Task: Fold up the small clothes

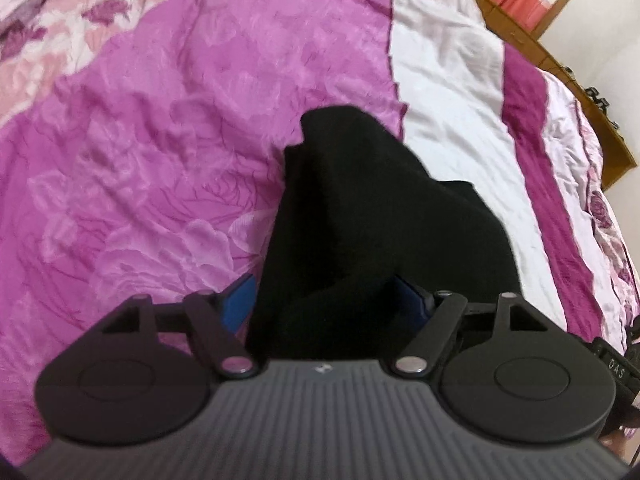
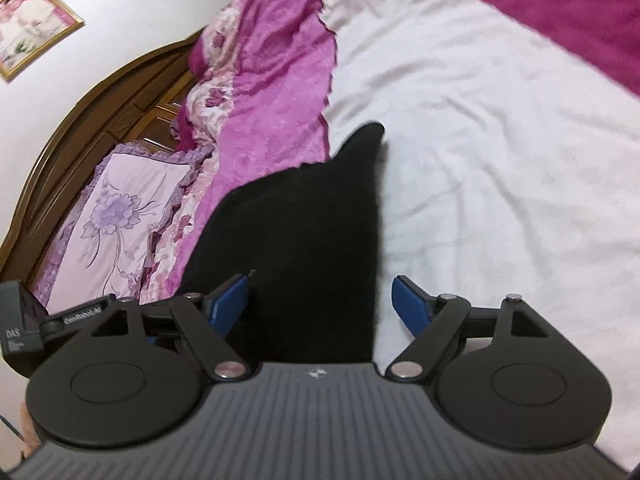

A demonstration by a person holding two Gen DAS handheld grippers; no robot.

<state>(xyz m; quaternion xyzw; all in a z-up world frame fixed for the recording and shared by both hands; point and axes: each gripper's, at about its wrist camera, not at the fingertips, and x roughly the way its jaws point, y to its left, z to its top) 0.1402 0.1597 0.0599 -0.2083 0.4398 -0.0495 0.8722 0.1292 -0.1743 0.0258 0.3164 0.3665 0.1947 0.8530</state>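
Note:
A small black garment (image 1: pixel 360 208) hangs bunched above the bed, and its cloth fills the gap between the blue pads of my left gripper (image 1: pixel 326 300), whose jaws stand wide. The same black garment (image 2: pixel 304 224) shows in the right wrist view. There it lies against the left blue pad (image 2: pixel 230 302) of my right gripper (image 2: pixel 320 304), with a gap to the right pad (image 2: pixel 410 304). Whether either gripper pinches the cloth is hidden by the dark fabric.
A magenta floral bedspread (image 1: pixel 160 140) with a white band (image 2: pixel 500 140) covers the bed. A lilac floral pillow (image 2: pixel 116 220) leans on the wooden headboard (image 2: pixel 92 120). A framed picture (image 2: pixel 28 24) hangs on the wall. A wooden edge (image 1: pixel 560 52) borders the bed.

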